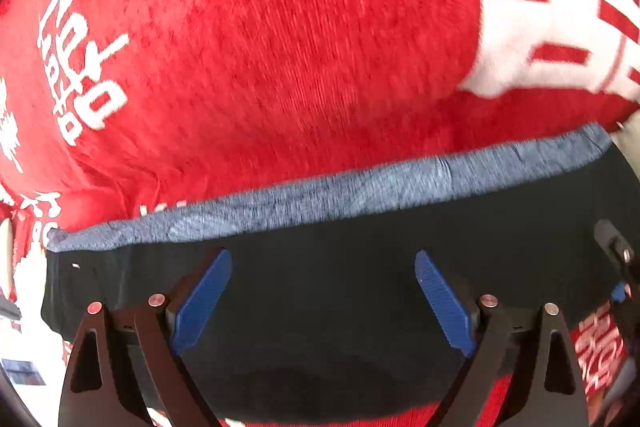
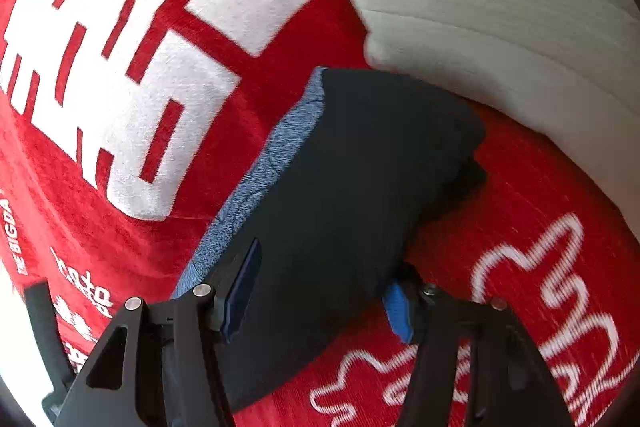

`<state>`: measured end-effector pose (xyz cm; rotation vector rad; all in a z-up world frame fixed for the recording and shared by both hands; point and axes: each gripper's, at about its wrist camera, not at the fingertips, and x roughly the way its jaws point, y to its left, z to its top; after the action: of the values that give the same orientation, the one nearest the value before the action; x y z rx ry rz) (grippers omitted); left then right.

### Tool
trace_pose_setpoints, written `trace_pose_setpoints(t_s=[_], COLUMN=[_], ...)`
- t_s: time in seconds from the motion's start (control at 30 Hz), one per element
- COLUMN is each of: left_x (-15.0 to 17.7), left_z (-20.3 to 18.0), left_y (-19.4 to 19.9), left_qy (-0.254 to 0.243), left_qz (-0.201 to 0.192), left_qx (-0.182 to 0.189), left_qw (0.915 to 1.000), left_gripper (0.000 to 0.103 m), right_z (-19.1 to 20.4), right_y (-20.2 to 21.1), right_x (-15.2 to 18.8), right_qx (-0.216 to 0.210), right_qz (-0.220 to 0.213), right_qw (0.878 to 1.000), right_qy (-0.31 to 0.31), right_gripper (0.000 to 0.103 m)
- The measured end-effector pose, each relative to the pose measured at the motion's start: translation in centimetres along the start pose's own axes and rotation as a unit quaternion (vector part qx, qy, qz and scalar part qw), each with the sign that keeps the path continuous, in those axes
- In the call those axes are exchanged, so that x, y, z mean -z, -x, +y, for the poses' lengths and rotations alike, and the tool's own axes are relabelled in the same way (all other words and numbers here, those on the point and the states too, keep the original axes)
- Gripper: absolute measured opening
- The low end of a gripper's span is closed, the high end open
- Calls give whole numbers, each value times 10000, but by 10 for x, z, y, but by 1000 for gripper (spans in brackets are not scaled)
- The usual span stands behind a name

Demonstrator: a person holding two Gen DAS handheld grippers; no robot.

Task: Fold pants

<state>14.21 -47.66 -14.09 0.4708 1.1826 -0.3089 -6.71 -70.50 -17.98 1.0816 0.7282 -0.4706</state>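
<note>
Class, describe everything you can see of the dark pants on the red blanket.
The pants are dark, nearly black, smooth cloth with a mottled blue knit band along one edge. They lie folded into a compact, layered bundle on the red blanket, one corner next to a pale cushion. The left gripper stands open above them; the right gripper straddles one end, contact unclear.
</note>
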Motion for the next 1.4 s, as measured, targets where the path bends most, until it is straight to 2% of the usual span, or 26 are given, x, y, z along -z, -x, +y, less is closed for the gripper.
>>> trace_pose_setpoints(t_s=[0.03, 0.07, 0.1, 0.13, 0.2, 0.23, 0.3, 0.37, 0.43, 0.53, 0.63, 0.7, 0.73, 0.8, 0.87, 0.93, 1.07, 1.1, 1.17, 1.27, 1.3, 1.37, 1.4], left_x=[-5, -9, -15, -17, -18, -17, -12, -8, -5, 13, 44, 67, 74, 84, 83, 82, 92, 97, 108, 125, 132, 144, 151], left_z=[-1, -2, -3, -4, -6, -6, -13, -21, -19, -1, 10, 6, 2, 1, 10, 38, 108, 135, 175, 241, 257, 292, 309], left_y=[-3, -6, -12, -18, -39, -47, -46, -41, -32, -11, 4, 2, -1, 2, 6, 12, 35, 40, 41, 28, 23, 11, 5], left_qy=[57, 129, 214, 247, 359, 409, 277, -10, -54, 173, 140, -69, -156, -304, -208, 119, 457, 540, 627, 934, 1010, 1176, 1255], left_qz=[-7, -43, -81, -32, 268, 377, 130, -12, -27, -53, 21, 167, 228, -4, 107, 246, 68, 20, 7, 184, 230, 314, 365], left_qx=[-24, -48, -110, -143, -13, 68, -103, -167, -34, 409, 723, 1004, 1020, 1008, 1212, 1607, 1328, 1239, 991, 676, 592, 410, 360], left_qw=[10000, 9999, 9997, 9996, 9990, 9984, 9995, 9999, 10000, 9990, 9973, 9948, 9944, 9944, 9924, 9866, 9901, 9908, 9931, 9932, 9929, 9917, 9908], left_gripper=[94, 91, 78, 72, 53, 52, 49, 41, 40, 40, 40, 41, 41, 41, 41, 42, 42, 42, 42, 49, 49, 49, 49], right_z=[3, 5, 7, 11, 17, 20, 25, 40, 55, 80, 107, 125, 136, 159, 186, 218, 283, 303, 321, 357, 366, 374, 377], right_y=[-3, -7, -11, -16, -22, -24, -20, -11, -5, 5, 10, 10, 10, 8, 6, 4, -20, -30, -40, -75, -95, -125, -146], right_x=[-1, -3, -4, -6, -7, -7, -8, -8, -7, -6, -1, 4, 8, 19, 33, 51, 96, 115, 142, 205, 232, 270, 296], right_qx=[-55, -76, -69, -27, 12, 2, -53, -155, -277, -398, -470, -482, -503, -533, -534, -498, -409, -377, -319, 13, 210, 476, 739], right_qz=[69, 154, 219, 311, 428, 476, 475, 360, 287, 256, 281, 299, 320, 413, 432, 448, 542, 602, 693, 874, 985, 1164, 1256], right_qw=[10000, 9998, 9997, 9994, 9986, 9981, 9974, 9966, 9957, 9927, 9898, 9874, 9855, 9808, 9738, 9635, 9405, 9326, 9210, 8874, 8714, 8517, 8361], right_qy=[14, 24, 51, 116, 306, 396, 531, 720, 836, 1111, 1317, 1478, 1592, 1828, 2167, 2593, 3330, 3537, 3819, 4526, 4801, 5088, 5289], right_gripper=[54, 42, 35, 29, 26, 22, 19, 18, 17, 17, 17, 17, 17, 17, 17, 17, 17, 17, 17, 17, 17, 17, 18])
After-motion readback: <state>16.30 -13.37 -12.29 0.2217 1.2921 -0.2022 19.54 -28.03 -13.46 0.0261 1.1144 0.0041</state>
